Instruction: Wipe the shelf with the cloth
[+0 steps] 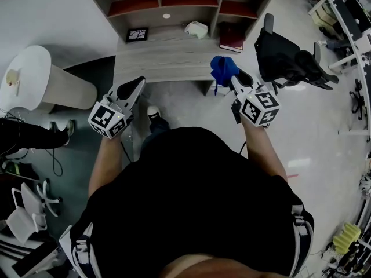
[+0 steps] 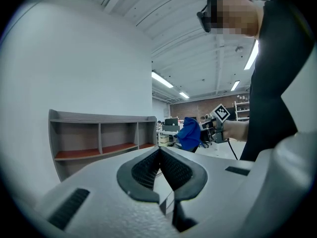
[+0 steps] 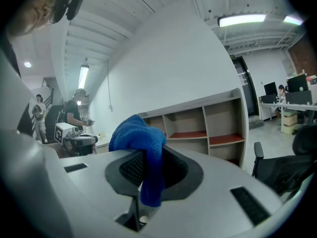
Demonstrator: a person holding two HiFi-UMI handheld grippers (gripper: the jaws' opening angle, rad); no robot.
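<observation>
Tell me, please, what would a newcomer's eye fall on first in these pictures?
The bright blue terry cloth stands out first: the right gripper is shut on it, and a fold hangs down between the jaws. Ahead of the person stands the grey wooden shelf unit with reddish boards. The left gripper, at the person's left, is shut with nothing in it.
</observation>
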